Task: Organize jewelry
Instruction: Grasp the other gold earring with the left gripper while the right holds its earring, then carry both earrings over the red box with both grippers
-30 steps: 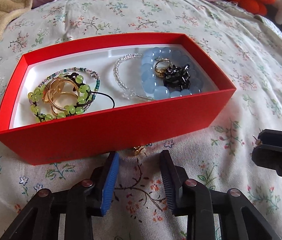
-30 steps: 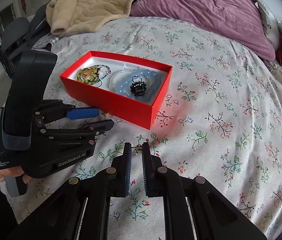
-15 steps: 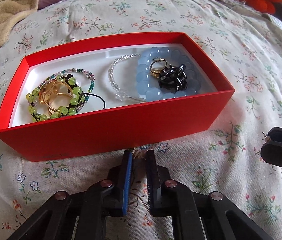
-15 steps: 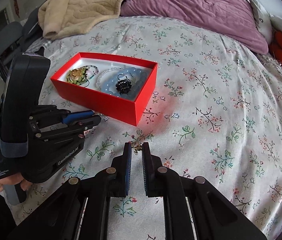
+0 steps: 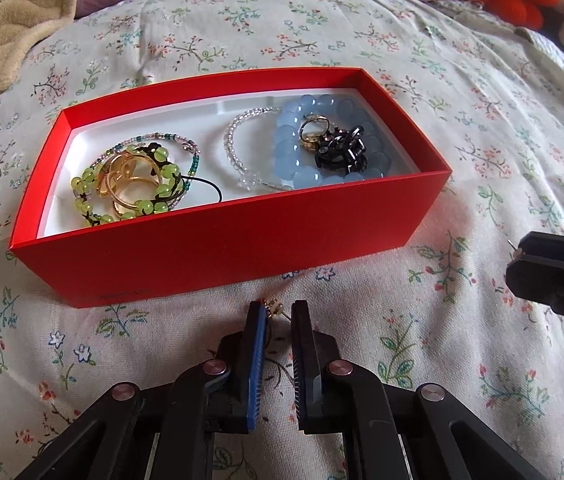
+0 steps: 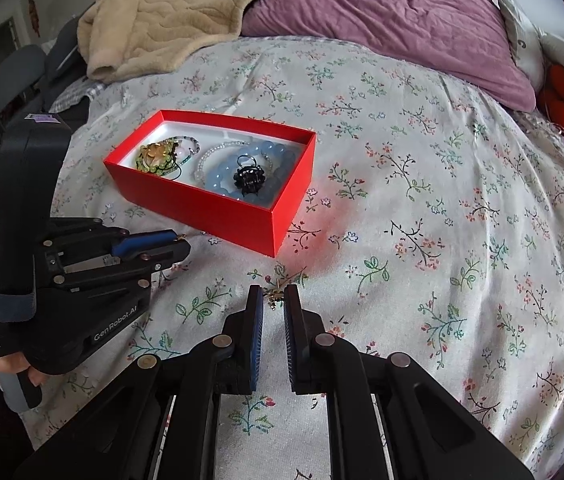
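My left claw point(image 5: 277, 312) has just been closing and now pinches a tiny gold-coloured metal earring point(image 5: 273, 306) between its tips, low over the flower-printed bedspread point(image 5: 461, 128). My right claw point(image 6: 273, 298) is likewise nearly shut on a second small gold stud earring point(image 6: 275, 295), its pin poking up between the tips.

The open red cardboard box with the white liner point(image 5: 218, 256) lies straight ahead of my left claw, its near long wall just beyond the tips, so that earring has to go up and forward over the wall. The box's long axis runs across my left view, roughly square to the fingers. From my right claw the box sits forward and to the left, well apart, one corner turned toward me. My left hand is clearly the nearer of the two.

The box holds a green bead bracelet point(image 5: 130, 184) around gold bangles at its left end and a pale blue bead bracelet point(image 5: 301, 152) with a black chain piece point(image 5: 341, 152) at its right end. The box itself rests toward the bed's left side, below the beige quilted blanket point(image 6: 170, 12).

Readable writing: "GenRobot.AI" and "Data Acquisition System" on the left claw's body in my right view. Faint print on the box's front wall is too dim to read.
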`<state>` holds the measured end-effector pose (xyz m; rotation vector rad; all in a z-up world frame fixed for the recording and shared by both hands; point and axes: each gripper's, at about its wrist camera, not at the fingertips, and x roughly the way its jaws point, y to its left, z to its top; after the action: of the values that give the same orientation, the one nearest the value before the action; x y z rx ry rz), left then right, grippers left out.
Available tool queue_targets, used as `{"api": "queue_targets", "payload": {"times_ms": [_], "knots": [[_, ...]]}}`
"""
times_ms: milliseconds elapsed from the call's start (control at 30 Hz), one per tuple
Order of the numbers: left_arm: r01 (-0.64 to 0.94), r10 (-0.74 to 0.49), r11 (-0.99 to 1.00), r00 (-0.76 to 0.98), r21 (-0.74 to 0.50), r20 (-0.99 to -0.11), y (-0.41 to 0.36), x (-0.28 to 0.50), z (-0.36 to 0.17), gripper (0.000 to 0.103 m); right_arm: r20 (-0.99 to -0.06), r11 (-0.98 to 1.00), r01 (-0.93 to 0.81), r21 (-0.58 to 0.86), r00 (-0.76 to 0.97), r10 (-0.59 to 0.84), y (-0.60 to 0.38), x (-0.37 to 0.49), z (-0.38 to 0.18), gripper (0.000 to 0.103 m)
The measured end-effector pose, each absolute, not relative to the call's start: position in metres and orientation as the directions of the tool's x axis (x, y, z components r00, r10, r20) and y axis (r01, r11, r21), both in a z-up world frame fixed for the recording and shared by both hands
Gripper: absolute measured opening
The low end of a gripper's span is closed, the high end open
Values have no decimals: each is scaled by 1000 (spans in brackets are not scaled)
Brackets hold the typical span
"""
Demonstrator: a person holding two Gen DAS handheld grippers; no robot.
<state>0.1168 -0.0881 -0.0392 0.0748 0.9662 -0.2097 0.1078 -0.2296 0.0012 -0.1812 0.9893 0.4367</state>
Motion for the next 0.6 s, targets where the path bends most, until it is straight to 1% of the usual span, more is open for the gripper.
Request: {"api": "queue_targets", "payload": {"times_ms": [600], "knots": [[235, -179, 971, 596, -43, -783, -60, 91, 4, 7, -804, 891, -451, 55, 509, 307, -209, 110, 22, 11]]}}
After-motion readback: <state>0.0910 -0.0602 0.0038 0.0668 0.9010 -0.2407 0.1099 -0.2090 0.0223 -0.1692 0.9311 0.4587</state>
